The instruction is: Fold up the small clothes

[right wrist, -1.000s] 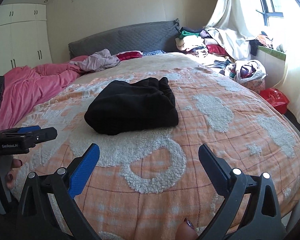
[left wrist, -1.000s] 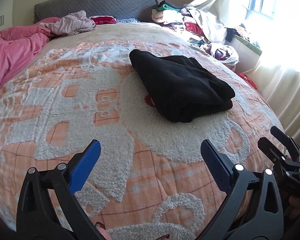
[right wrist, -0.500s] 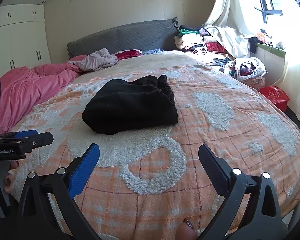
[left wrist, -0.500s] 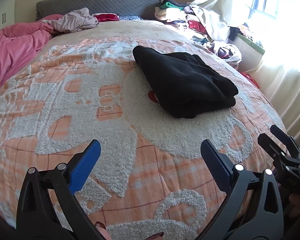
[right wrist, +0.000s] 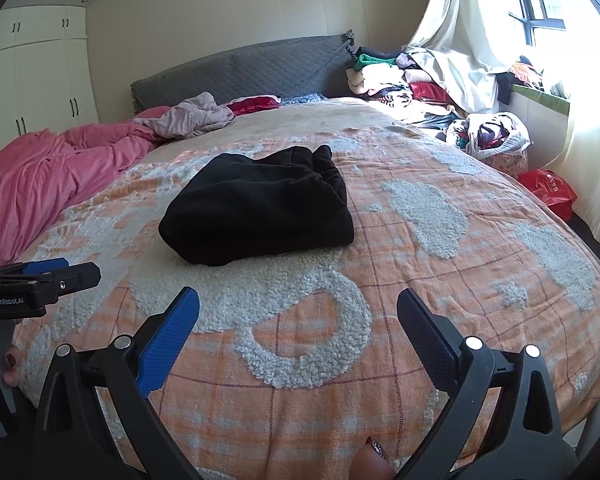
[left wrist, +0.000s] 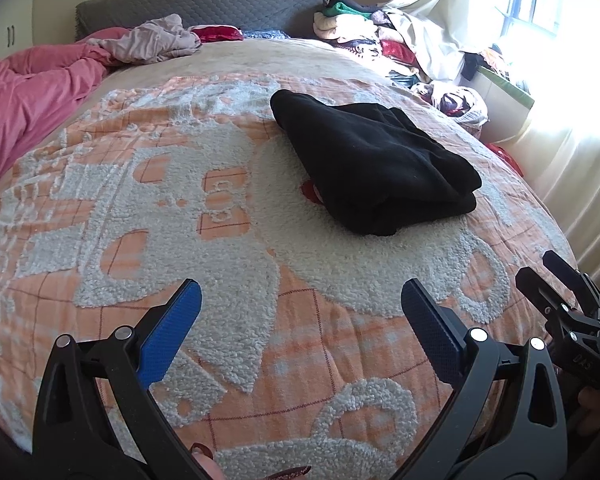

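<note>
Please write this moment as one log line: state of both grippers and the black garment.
left hand-held gripper: open, empty | right hand-held gripper: open, empty | black garment: folded, lying on orange blanket, untouched

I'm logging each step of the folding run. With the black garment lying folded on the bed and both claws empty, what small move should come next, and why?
Probably draw both claws back from the bed. The black garment already lies as a compact folded bundle on the orange blanket. The left claw and right claw are both open, hold nothing and sit short of the garment, so no fold looks left to make.
</note>
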